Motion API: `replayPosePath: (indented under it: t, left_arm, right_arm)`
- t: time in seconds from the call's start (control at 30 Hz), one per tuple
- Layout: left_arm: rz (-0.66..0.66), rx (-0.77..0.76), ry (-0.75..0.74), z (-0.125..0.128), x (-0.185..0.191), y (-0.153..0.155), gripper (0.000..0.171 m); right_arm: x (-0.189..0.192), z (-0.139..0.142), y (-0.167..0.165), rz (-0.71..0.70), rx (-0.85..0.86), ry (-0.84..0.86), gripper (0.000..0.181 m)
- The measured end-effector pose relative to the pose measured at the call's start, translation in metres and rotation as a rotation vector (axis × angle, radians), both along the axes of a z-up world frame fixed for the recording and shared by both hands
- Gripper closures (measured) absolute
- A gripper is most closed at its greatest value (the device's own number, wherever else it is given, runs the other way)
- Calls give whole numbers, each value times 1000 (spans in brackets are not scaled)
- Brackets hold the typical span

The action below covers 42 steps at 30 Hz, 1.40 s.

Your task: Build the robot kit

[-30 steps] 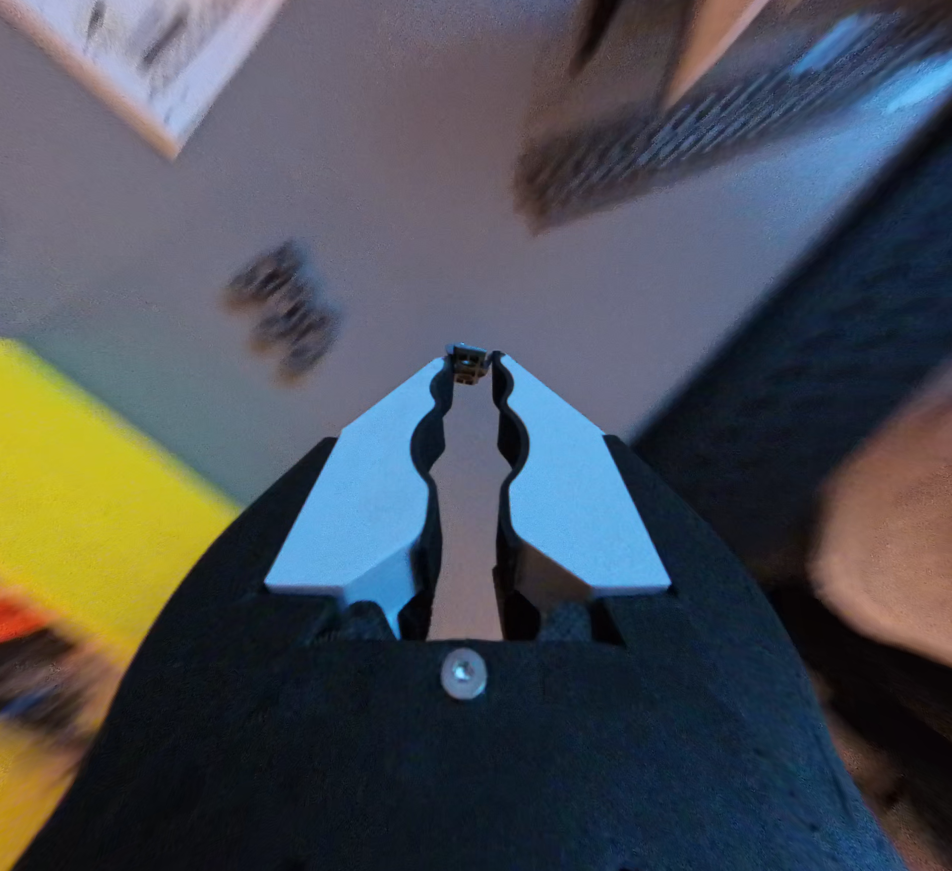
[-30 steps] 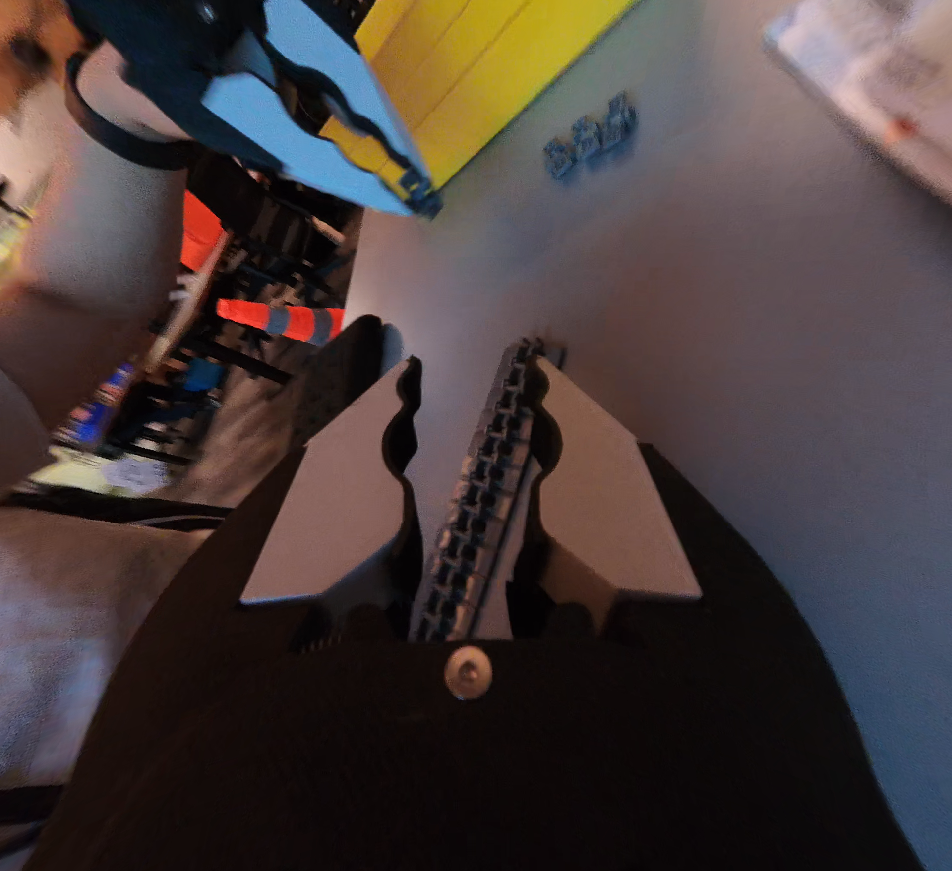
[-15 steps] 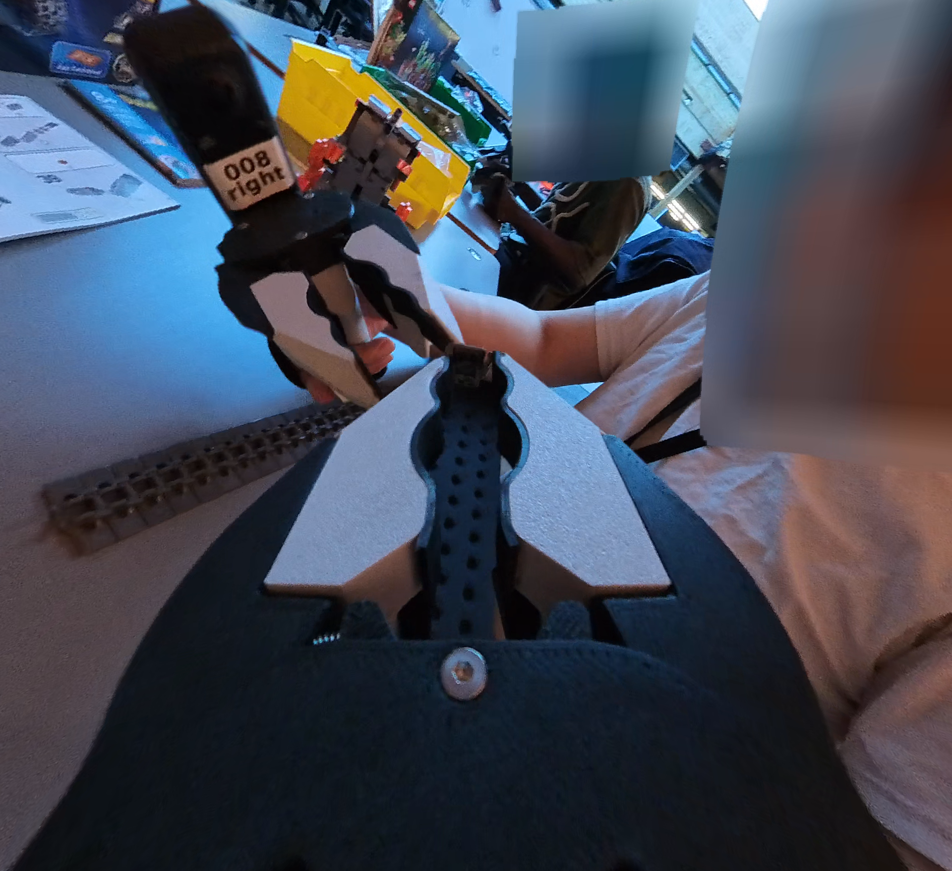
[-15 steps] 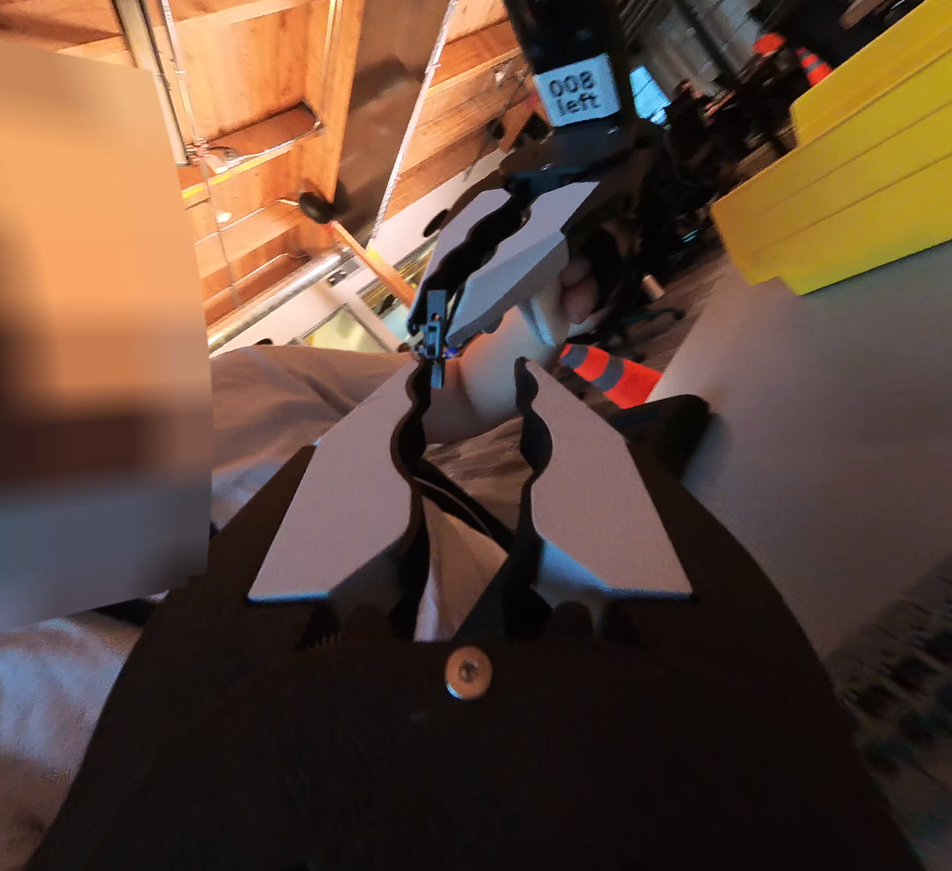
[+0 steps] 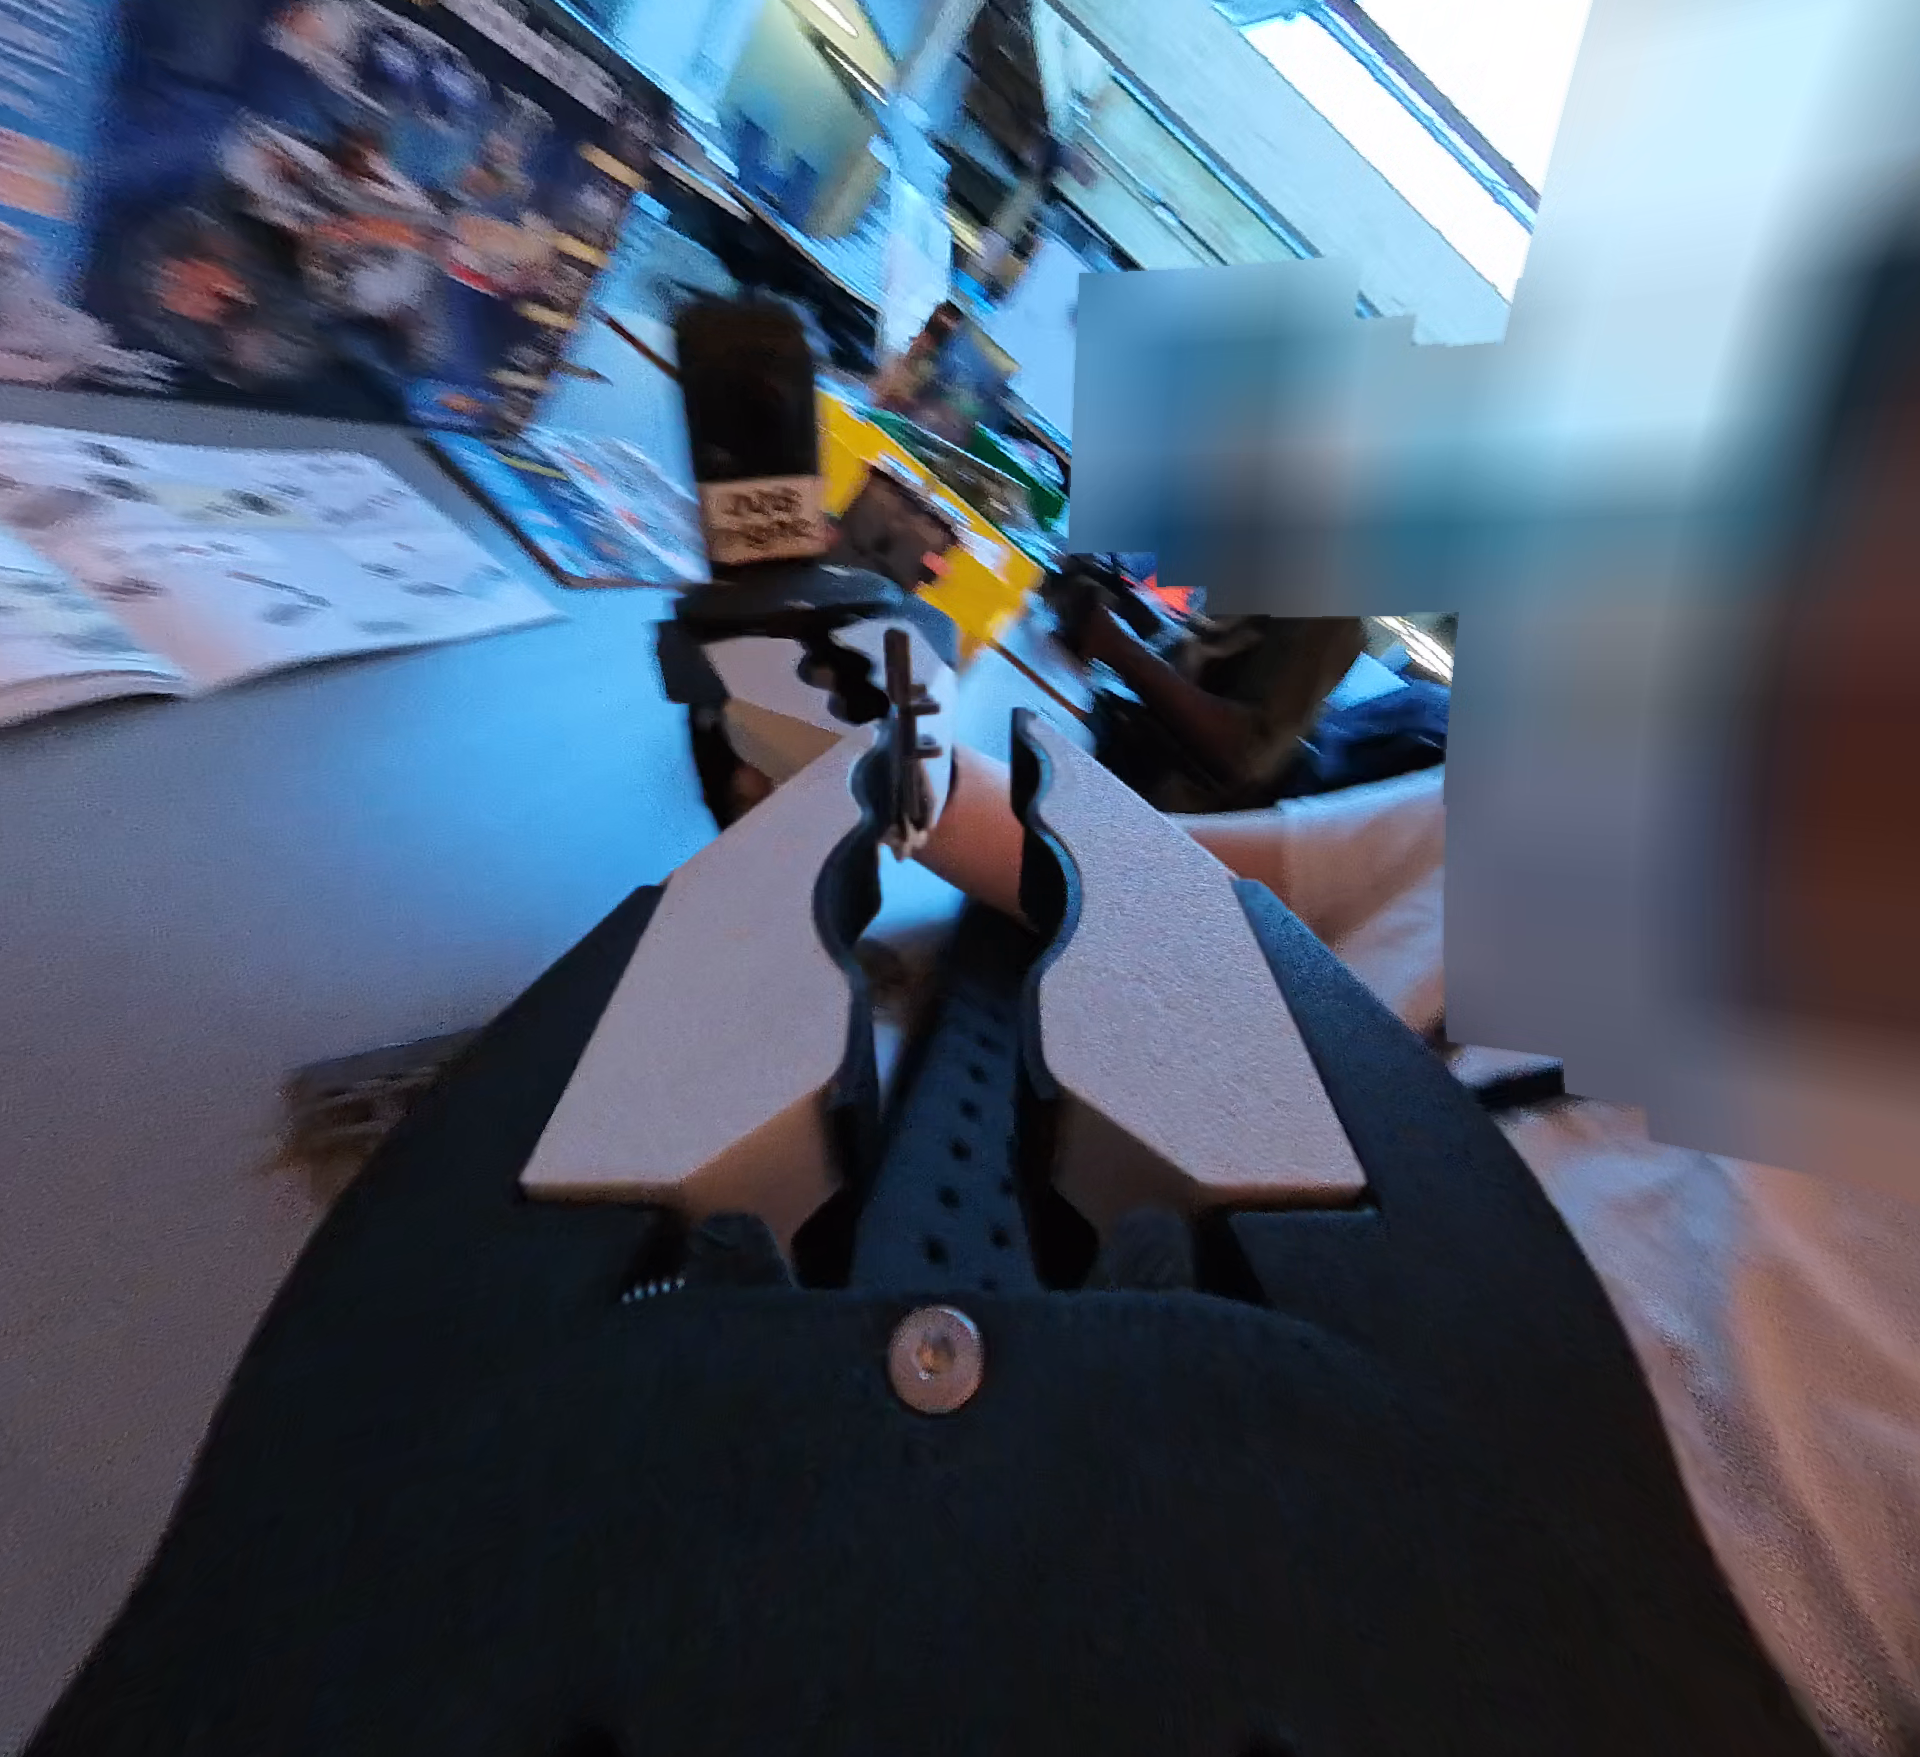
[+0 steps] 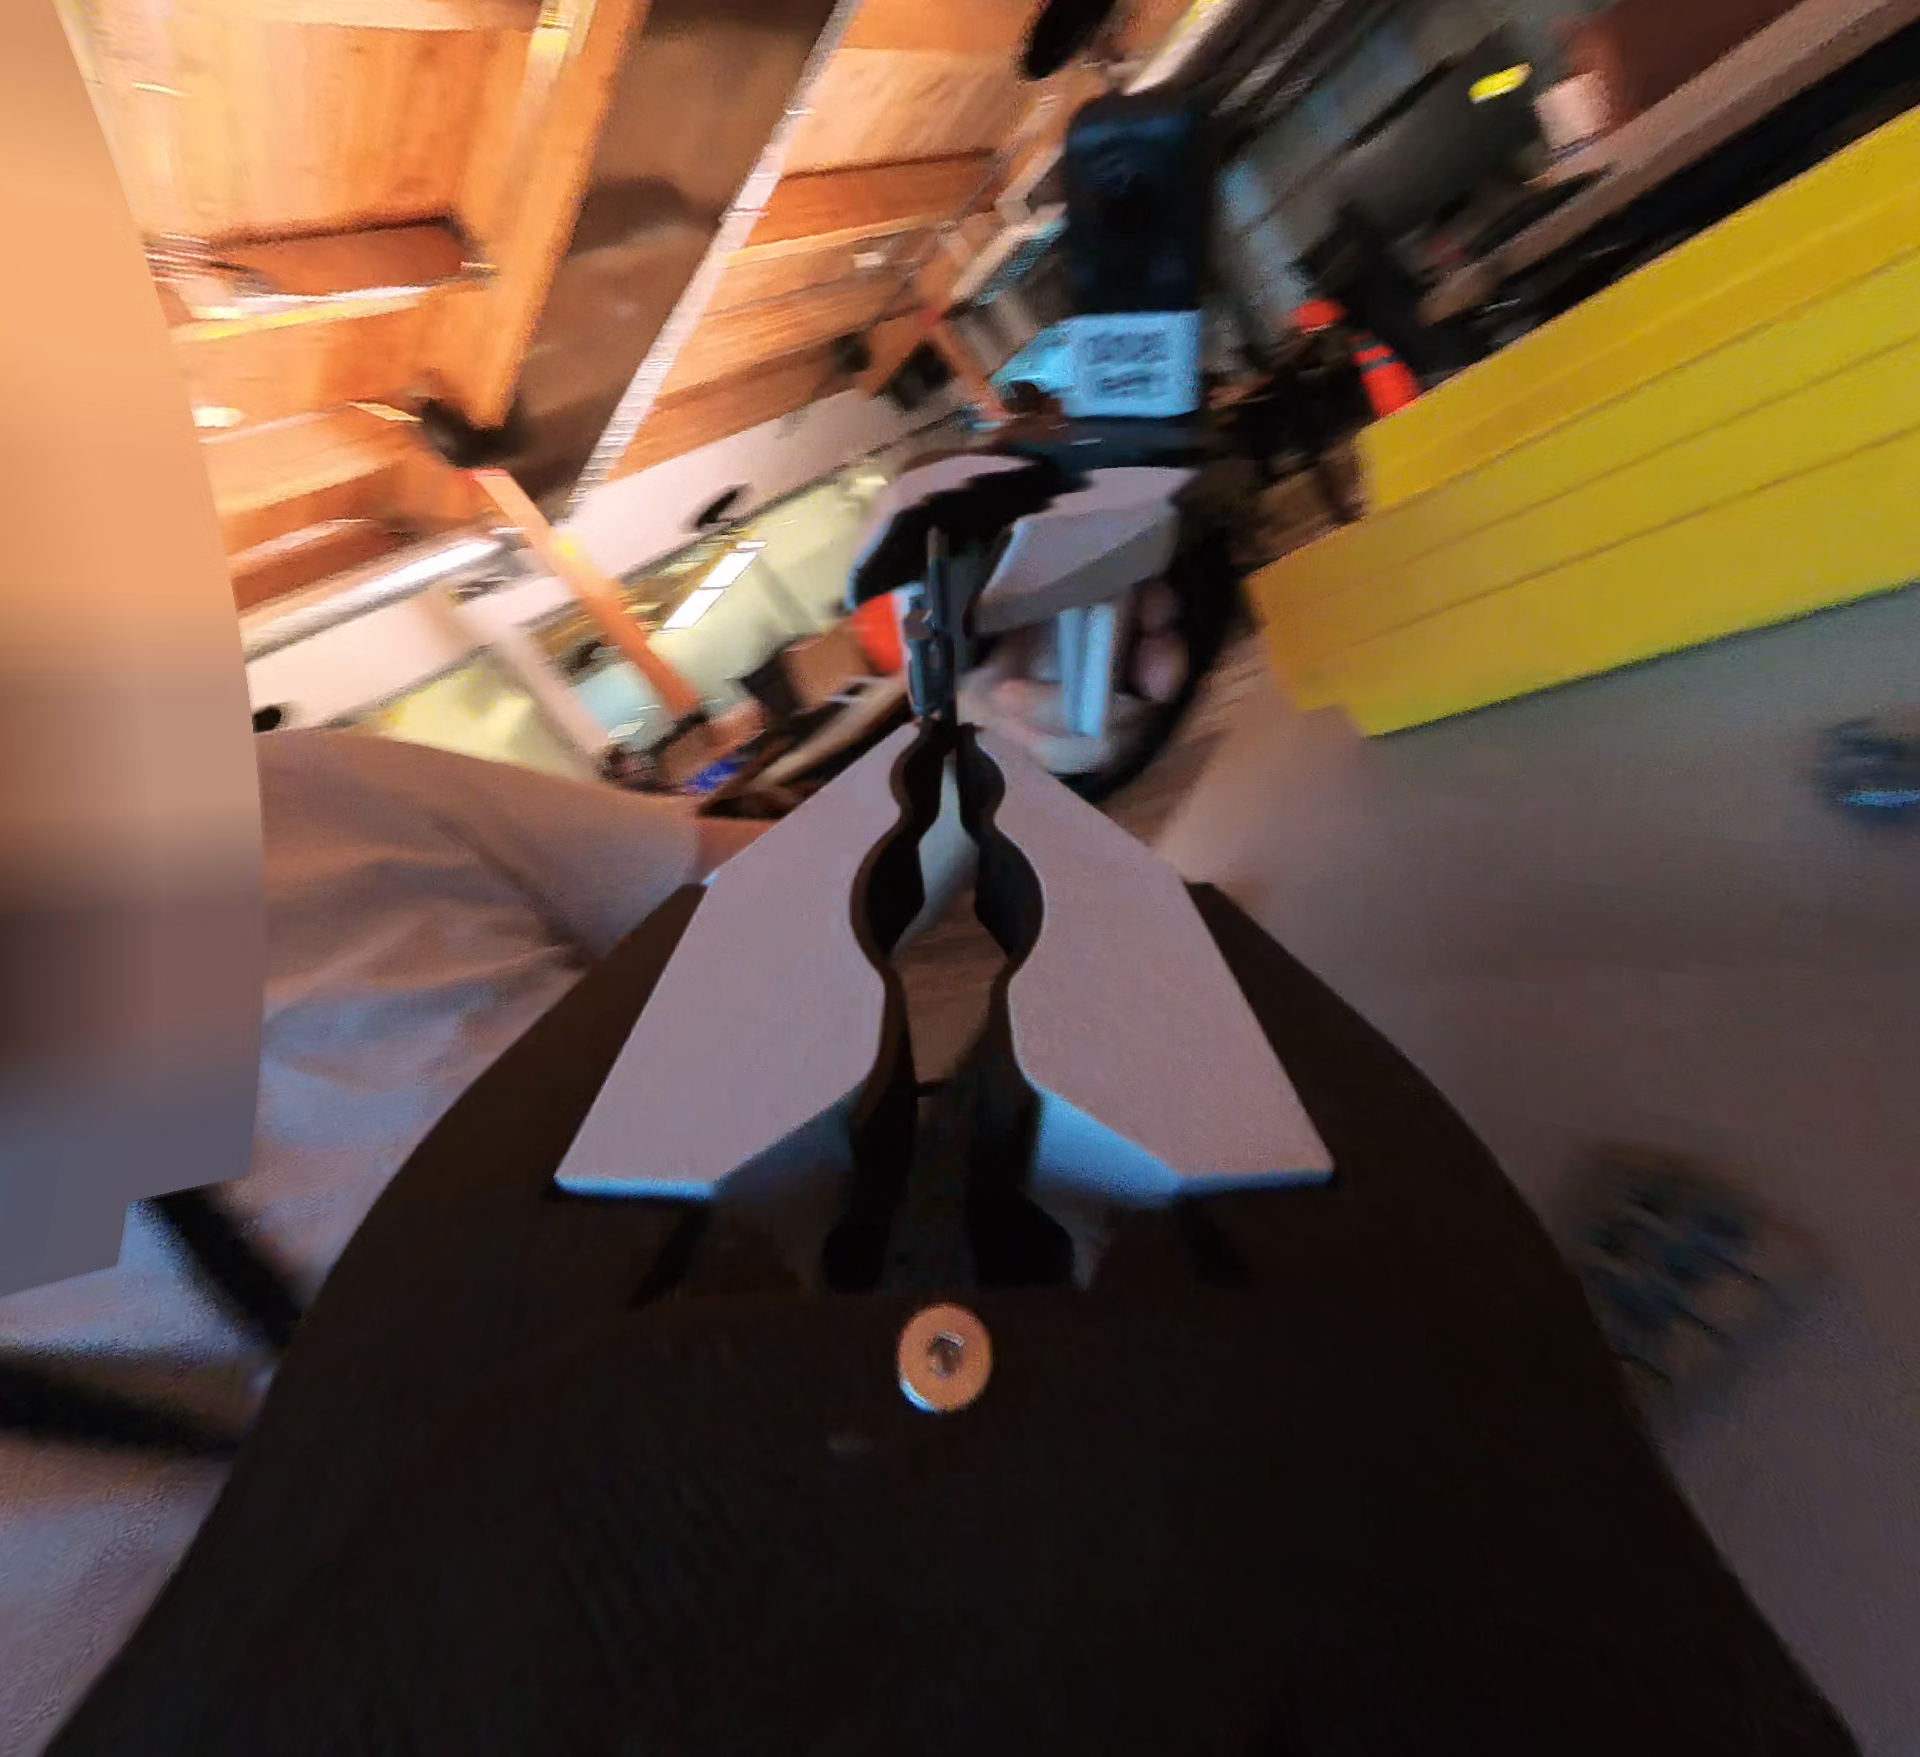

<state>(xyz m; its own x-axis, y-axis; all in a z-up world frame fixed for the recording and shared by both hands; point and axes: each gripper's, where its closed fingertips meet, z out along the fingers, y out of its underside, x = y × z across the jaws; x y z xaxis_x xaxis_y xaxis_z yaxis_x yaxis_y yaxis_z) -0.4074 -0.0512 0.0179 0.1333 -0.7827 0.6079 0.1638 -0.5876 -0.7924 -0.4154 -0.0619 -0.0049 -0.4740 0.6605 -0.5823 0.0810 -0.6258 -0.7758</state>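
Note:
In the right wrist view my right gripper [image 6: 940, 736] is shut on the lower end of a small dark toy piece [image 6: 933, 637], which sticks out past its fingertips. My left gripper [image 6: 977, 533] faces it from beyond, its fingers around the piece's far end. In the left wrist view my left gripper [image 5: 948, 741] is open. The dark piece [image 5: 904, 731] lies along its left fingertip [image 5: 868, 772], with a clear gap to the other finger. The right gripper [image 5: 831, 668] shows just beyond. Both are held above the grey table [image 5: 312, 824].
A yellow bin [image 6: 1610, 481] stands on the table to the right. An open instruction booklet [image 5: 239, 544] and a picture box [image 5: 343, 180] lie at the far left. A blurred strip of dark links [image 5: 364, 1084] and loose dark pieces [image 6: 1870, 772] lie on the table. A person's sleeve [image 5: 1714, 1344] is close by. The tips of both grippers are at nearly the same place.
Half a second ago my left gripper was shut on the small piece and my right was open beside it. Now my right has shut on the piece and my left has opened.

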Motion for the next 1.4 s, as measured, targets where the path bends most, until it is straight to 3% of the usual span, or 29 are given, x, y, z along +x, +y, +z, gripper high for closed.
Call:
replayPosePath:
  t: [0.1, 0.17, 0.37, 0.43, 0.67, 0.83, 0.93, 1.0, 1.07, 1.13, 1.2, 1.27, 1.4]
  left_arm:
    - [208, 41, 51, -13, -8, 19, 150]
    - [266, 59, 57, -22, -7, 24, 148]
    - [223, -7, 47, -41, -2, 28, 154]
    - [206, -3, 59, -43, -2, 25, 167]
    - [170, -30, 62, -51, 0, 22, 161]
    - [207, -38, 74, -58, -4, 25, 166]
    - [227, -33, 114, -66, -7, 25, 166]
    - [251, -29, 142, -71, -11, 25, 166]
    - [294, -58, 182, -79, -20, 27, 166]
    - [382, -92, 251, -91, -35, 34, 166]
    - [450, -129, 346, -106, -50, 37, 166]
    - [477, -160, 430, -120, -58, 36, 165]
    - [469, -198, 484, -132, -60, 33, 165]
  right_arm:
    - [1, -10, 20, -132, 69, -54, 181]
    - [0, -16, 27, -154, 54, -88, 181]
    - [-5, -32, 27, -135, 18, -155, 181]
    - [-6, -36, 26, -135, 35, -179, 181]
    - [-11, -45, 21, -122, 54, -217, 181]
    - [-15, -51, 22, -149, 90, -240, 180]
    - [-17, -55, 26, -209, 180, -263, 155]
    - [-16, -61, 29, -237, 268, -294, 152]
    - [-12, -75, 40, -315, 408, -377, 151]
    - [-2, -101, 57, -401, 587, -581, 141]
    - [2, -116, 65, -476, 599, -763, 140]
    - [-3, -129, 57, -488, 578, -852, 150]
    - [-10, -154, 57, -524, 680, -968, 152]
